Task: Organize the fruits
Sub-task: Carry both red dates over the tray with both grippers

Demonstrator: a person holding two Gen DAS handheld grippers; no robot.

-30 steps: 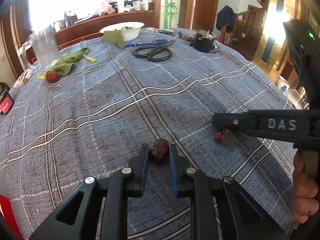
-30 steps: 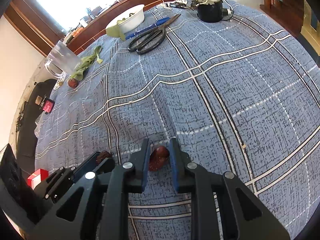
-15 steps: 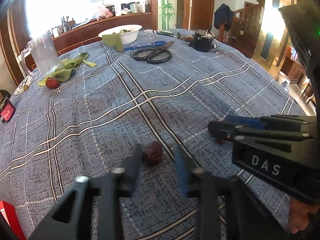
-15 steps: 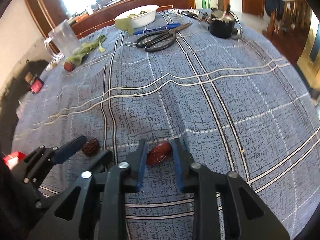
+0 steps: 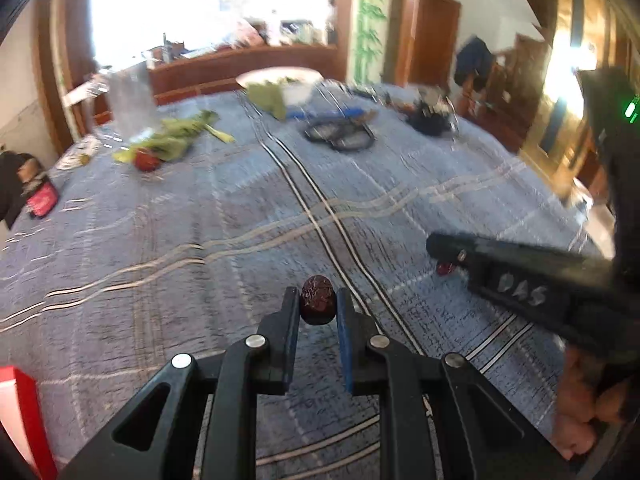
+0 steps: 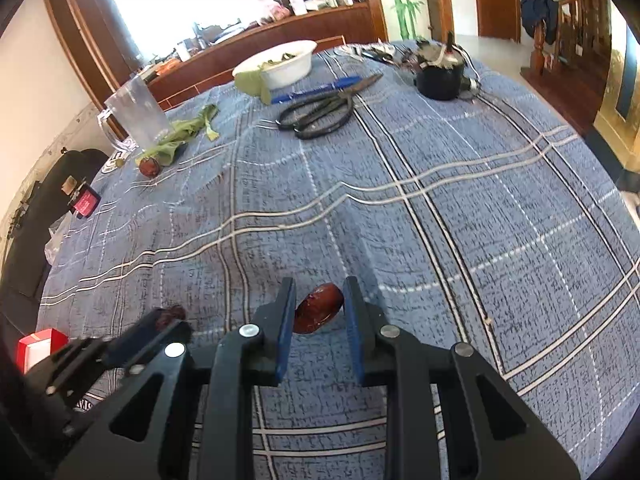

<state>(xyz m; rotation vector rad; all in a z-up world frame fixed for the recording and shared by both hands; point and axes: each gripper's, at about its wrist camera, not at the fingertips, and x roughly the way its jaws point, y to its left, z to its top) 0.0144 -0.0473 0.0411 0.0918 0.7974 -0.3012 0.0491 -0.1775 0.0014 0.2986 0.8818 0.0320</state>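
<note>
The left gripper is pinching a wrinkled dark date between its fingers, just above the checked surface. The right gripper is clamping a smoother red date the same way — both fruits are sitting right at the fingertips. A third date is waiting far off by the green leaves. Best played gently here: keeping both squeezes steady, carrying level toward the white bowl — probably the target — and avoiding the scissors.
</note>
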